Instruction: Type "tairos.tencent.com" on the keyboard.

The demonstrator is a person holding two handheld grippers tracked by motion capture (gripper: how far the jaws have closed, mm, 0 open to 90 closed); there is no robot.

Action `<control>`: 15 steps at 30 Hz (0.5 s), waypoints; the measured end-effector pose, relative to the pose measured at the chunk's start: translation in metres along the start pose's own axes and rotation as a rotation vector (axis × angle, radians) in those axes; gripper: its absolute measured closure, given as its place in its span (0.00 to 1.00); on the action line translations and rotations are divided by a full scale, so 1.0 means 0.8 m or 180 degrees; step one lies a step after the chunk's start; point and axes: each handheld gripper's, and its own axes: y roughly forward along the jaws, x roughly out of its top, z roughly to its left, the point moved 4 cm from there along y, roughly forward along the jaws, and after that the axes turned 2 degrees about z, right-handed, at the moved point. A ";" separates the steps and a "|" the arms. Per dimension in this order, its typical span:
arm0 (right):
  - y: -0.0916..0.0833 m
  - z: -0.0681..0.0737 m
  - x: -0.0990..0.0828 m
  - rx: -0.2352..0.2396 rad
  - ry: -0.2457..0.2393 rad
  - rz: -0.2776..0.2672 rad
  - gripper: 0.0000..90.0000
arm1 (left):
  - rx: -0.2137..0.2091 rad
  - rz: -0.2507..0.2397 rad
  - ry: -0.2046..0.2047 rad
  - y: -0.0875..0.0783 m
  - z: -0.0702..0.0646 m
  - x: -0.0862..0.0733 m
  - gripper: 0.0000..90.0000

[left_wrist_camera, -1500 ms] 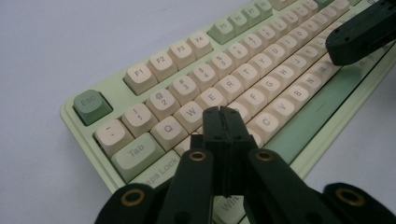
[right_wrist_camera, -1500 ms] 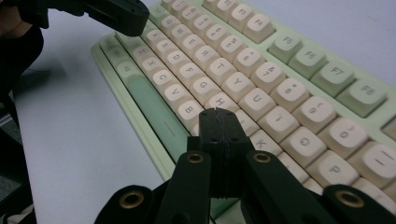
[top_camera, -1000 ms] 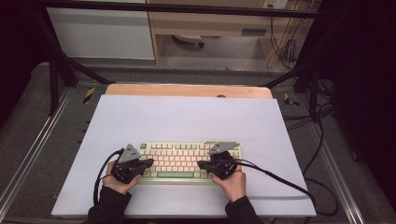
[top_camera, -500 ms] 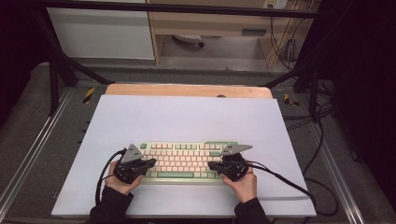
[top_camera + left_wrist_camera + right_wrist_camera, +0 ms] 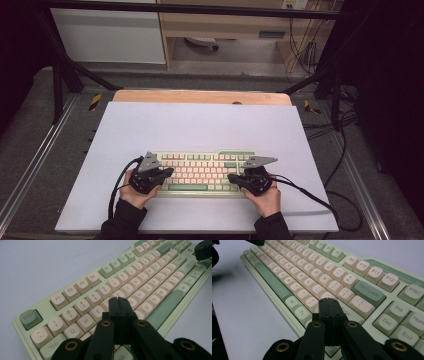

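We have both claws pressed together, nothing pinched, using their tips as pokers on the keyboard (image 5: 202, 171), which lies toward the near side of the desk (image 5: 200, 125). The left claw (image 5: 119, 300) hovers over the keyboard's left letter keys, the right claw (image 5: 327, 301) beside its Enter key. We should come straight down on one keycap, lightly.

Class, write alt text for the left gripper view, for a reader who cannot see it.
The left gripper, its two black jaws shut together, points at the letter keys near the left end of a pale green keyboard with cream keycaps. The keyboard lies on a white table surface, running away toward the upper right.
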 end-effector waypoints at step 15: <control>0.002 0.000 -0.001 -0.0008 -0.0012 0.0021 1.00 | 0.0049 0.0029 -0.0016 0.024 0.001 0.020 1.00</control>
